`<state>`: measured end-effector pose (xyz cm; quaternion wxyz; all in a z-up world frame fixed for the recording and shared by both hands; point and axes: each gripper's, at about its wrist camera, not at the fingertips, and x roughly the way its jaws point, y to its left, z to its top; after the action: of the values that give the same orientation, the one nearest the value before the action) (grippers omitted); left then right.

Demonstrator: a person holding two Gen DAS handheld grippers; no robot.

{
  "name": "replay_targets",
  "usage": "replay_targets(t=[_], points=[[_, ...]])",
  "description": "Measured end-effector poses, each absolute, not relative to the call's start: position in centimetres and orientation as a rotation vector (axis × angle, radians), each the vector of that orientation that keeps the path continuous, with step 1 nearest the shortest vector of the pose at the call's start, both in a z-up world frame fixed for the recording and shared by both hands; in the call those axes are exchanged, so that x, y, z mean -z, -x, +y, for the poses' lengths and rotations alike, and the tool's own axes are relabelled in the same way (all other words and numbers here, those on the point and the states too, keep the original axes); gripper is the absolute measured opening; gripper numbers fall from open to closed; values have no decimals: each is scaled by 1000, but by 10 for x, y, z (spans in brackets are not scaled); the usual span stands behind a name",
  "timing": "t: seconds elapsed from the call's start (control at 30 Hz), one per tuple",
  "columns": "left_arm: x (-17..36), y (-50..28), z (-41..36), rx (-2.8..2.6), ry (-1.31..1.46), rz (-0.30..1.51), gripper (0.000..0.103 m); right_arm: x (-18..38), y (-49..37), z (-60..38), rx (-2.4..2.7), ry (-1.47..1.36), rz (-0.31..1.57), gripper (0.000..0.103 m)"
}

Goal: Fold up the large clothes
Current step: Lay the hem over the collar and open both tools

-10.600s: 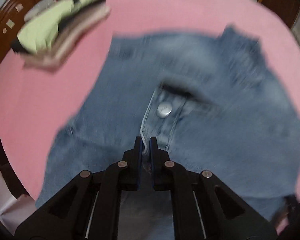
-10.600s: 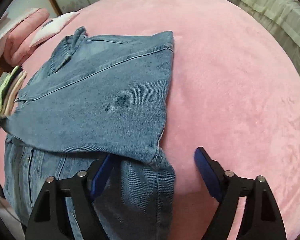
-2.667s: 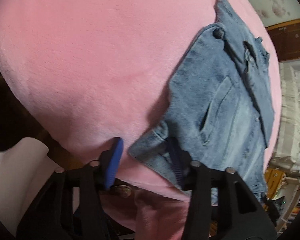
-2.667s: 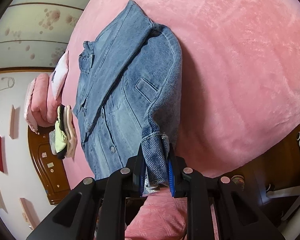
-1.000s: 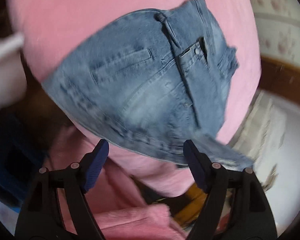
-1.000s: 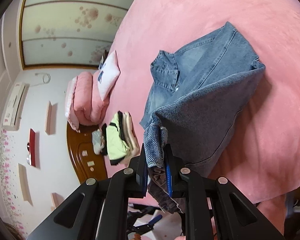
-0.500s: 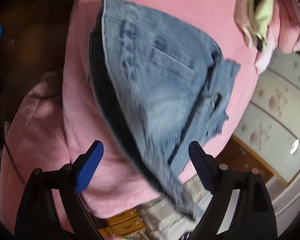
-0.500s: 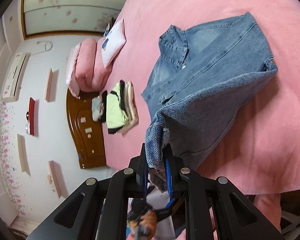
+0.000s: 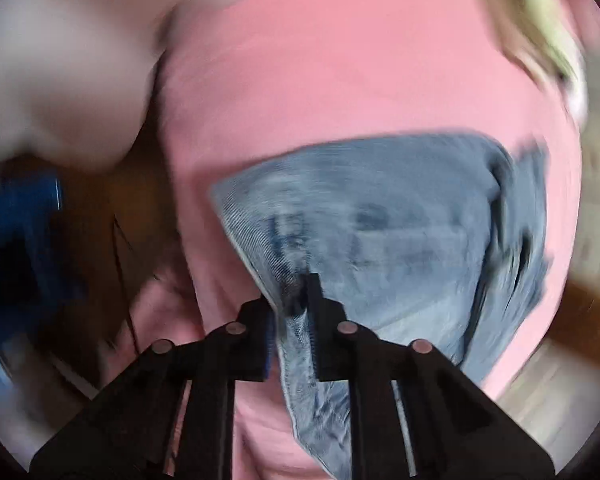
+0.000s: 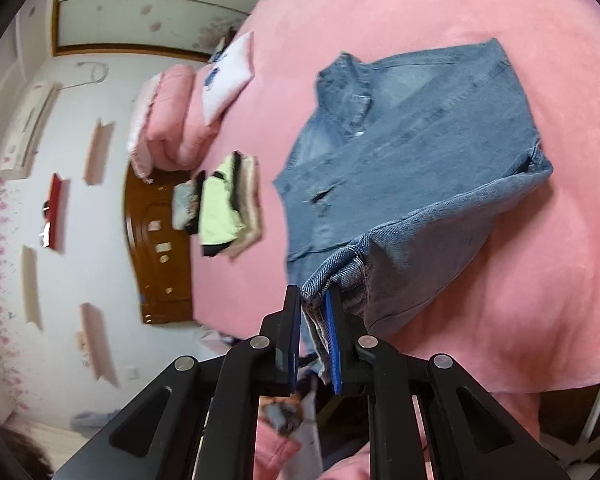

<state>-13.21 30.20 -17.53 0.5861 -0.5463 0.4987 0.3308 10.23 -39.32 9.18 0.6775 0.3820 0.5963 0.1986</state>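
**Denim jacket pinched at both near corners, ready for the lengthwise fold**

Left wrist view: the left gripper (image 9: 290, 312), whose jaws have just been closing, is clamped on the near hem of the denim jacket (image 9: 384, 236), which is spread on the pink bed (image 9: 340, 80); heavy blur hides any writing. Right wrist view: the right gripper (image 10: 314, 320) is pinched nearly closed on the other hem corner of the denim jacket (image 10: 420, 152), lifted off the pink bed (image 10: 420, 8). Both corners are best raised level and laid onto the collar end with edges aligned. No label can be read.
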Motion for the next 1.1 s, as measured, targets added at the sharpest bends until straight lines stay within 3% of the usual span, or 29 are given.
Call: replay_targets(t=[0.2,0.47,0.63,0.8,0.87,1.0,1.1], points=[[81,62,282,-540,882,1114,3,-67,-82,-409,-281,-984,1291,10],[-26,-78,304,-276,817,1070,2,-99,-83,-439,-92,-1080,1045,9],[-65,-192,313,-163,805,1119,2,-129,-110,-457,0,-1071,919,9],[-57,-304,311,-163,739,1275,2,-139,-161,-467,54,-998,898,6],[-37,-339,310,-184,728,1353,3,-134,-187,-472,65,-986,900,0],[21,-400,308,-204,760,1532,4,-131,-249,-476,67,-940,838,0],[43,-447,308,-225,648,1542,14,-111,-292,-481,86,-929,884,0]])
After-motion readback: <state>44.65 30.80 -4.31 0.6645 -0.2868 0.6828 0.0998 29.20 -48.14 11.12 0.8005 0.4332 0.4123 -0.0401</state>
